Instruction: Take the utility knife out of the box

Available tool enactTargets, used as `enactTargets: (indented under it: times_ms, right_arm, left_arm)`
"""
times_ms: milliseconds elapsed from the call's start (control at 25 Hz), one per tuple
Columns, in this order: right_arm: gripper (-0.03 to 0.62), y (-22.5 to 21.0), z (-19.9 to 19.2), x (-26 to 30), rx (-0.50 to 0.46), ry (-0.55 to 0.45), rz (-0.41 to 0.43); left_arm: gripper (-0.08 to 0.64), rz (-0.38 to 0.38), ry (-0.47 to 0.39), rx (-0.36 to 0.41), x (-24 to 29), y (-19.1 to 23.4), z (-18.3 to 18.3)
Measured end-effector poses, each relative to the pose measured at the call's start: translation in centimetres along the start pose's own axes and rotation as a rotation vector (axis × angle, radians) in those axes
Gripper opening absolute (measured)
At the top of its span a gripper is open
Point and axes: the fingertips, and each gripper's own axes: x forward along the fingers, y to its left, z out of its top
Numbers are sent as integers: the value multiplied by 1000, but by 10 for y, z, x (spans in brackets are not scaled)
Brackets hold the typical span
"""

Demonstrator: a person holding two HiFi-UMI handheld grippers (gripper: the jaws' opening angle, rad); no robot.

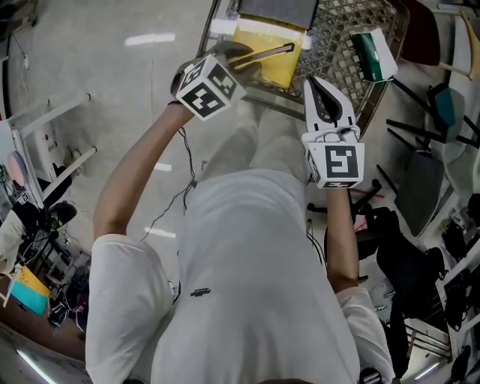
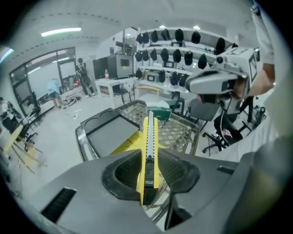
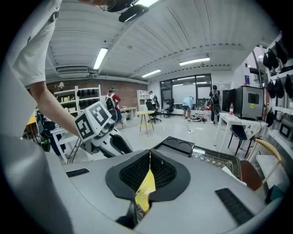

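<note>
Yellow body, black slider, notched metal strip along the top: utility knife [image 2: 149, 132] clamped on edge between the dark ribbed pads [image 2: 124, 171] of the left gripper [image 2: 149, 157], nose pointing away over the wire cart [image 2: 183, 132]. Firm squeeze from both sides, no gap at either pad.

Same story from the head view: left gripper [image 1: 238, 58] up at the cart's near edge, knife [image 1: 268, 52] sticking out to the right as a thin dark bar. Held in the air over the yellow box [image 1: 274, 69], and out of it. Box lying in the cart [image 1: 337, 45] by the near edge, toward the left corner, a dark grey tray [image 1: 279, 10] just beside it on the far side.

Over on the other side, right gripper [image 1: 315, 82] raised just beside the box's near right corner, marker cube [image 1: 339, 163] facing the head camera. Fingers closed there too, pinching a thin yellow flap [image 3: 146, 183] between the pads, loose end drooping back toward the camera. Hard to say from these views whether that flap belongs to the box.

Green and white carton [image 1: 373, 54] perched on the cart's right rim, well apart from the knife. White shirt [image 1: 255, 285] filling the bottom of the head view, both forearms reaching forward.
</note>
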Motion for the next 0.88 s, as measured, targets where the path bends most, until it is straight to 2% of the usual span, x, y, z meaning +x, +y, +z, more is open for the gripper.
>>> enactTargets:
  times_ms: [360,480,600,880]
  right_arm:
    - [0,4,39,-27,-19,-48,-28]
    - [0,7,55,-36,-21,-72,-39]
    - [0,14,77,-46,-30,-106,-47]
    - [0,23,113,-64,-60,-177,-84]
  left_arm:
    - [109,188,-191,-223,-86,-4,44]
    - [109,225,-248,-276,-113,-8,54]
    - [109,277,-300,-298,-138,-12,62]
    - [109,325,-433,-417,-184,-23,69]
